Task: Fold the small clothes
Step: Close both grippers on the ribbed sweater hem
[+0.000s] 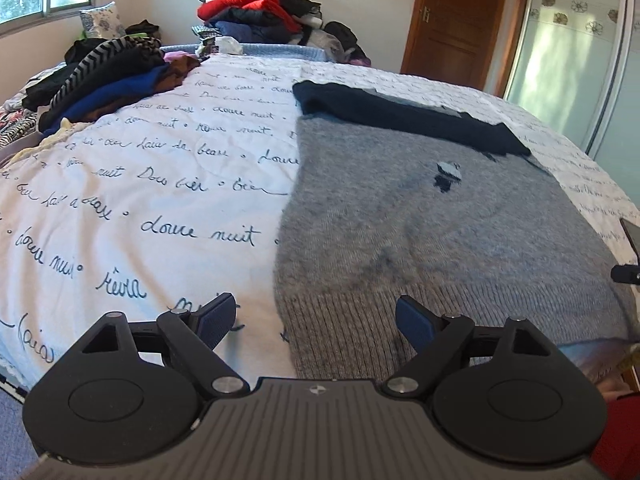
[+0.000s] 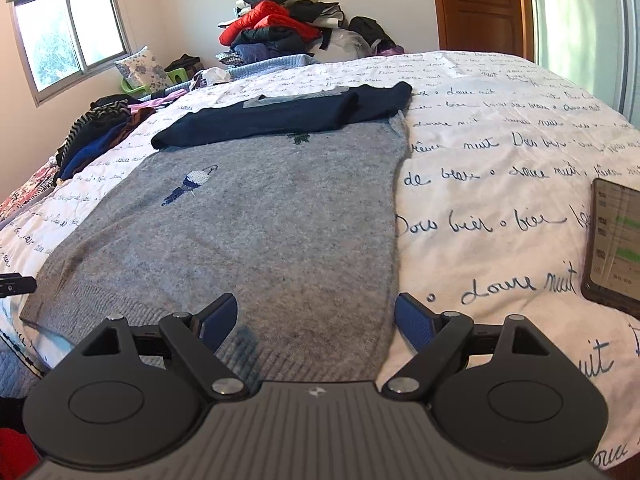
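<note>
A grey knitted sweater point(image 2: 256, 220) lies flat on a bed point(image 2: 500, 152), its long axis running from the near edge toward the far edge. Its ribbed hem is nearest, and the hem's middle is hidden behind both gripper bodies. The fuzzy wool carries a small blue and white embroidered motif point(image 2: 192, 184). Dark navy sleeves point(image 2: 280, 120) are folded across the far end, covering the neckline. The white quilted bedspread point(image 1: 140, 184) is printed with looping handwriting. The left gripper point(image 1: 316, 320) hovers over the hem's left corner, fingers spread wide, holding nothing. The right gripper point(image 2: 316, 320) hovers over the hem's right corner, likewise wide open and empty. A phone point(image 2: 614, 244), cut off by the frame, rests near the bed's right edge. Heaped clothes point(image 2: 276, 28) crowd the far edge.
</note>
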A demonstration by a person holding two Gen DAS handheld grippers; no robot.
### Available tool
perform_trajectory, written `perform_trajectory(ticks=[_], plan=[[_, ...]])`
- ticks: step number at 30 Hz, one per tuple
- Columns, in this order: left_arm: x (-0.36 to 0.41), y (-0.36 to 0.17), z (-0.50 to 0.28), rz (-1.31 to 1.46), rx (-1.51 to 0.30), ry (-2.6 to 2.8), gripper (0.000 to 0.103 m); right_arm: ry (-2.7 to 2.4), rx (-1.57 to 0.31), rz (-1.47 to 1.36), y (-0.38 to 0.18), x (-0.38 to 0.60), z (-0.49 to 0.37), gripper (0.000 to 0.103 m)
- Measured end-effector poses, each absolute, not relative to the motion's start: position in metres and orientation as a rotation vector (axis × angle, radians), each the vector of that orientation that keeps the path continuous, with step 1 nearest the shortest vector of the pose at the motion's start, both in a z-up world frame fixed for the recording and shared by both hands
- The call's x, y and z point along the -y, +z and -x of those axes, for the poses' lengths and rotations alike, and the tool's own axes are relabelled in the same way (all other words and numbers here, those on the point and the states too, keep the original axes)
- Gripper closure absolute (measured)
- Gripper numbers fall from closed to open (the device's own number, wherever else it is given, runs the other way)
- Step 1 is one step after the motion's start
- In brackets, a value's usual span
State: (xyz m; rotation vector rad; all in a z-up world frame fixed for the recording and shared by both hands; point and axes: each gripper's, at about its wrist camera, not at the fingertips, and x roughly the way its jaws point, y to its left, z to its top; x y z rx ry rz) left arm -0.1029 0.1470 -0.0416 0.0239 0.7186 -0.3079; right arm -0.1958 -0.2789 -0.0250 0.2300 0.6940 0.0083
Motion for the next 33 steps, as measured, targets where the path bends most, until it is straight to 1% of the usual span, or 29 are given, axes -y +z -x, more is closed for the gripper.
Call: perform_trajectory(ticks=[8,19,23,29,33], plan=[[-0.143,-0.053,0.102,0.009,-0.754,-0.370,0.021,0.027,-0.689,-0.314,-0.031,0.297,0.205,0.017],[-0.148,-0.058,0.098,0.097,-0.765,-0.416,0.021,0.117,-0.687,-0.357,-0.041,0.306,0.213,0.017],[-0.152,-0.057,0.095,0.150,-0.770,-0.440,0.026,0.181,-0.680,-0.408,-0.042,0.311,0.218,0.017],[-0.158,-0.058,0.093,0.194,-0.774,-0.465,0.028,0.330,-0.696,-0.571,-0.050,0.326,0.226,0.017],[-0.157,-0.059,0.092,0.200,-0.772,-0.473,0.028,0.397,-0.692,-0.813,-0.063,0.344,0.222,0.016]])
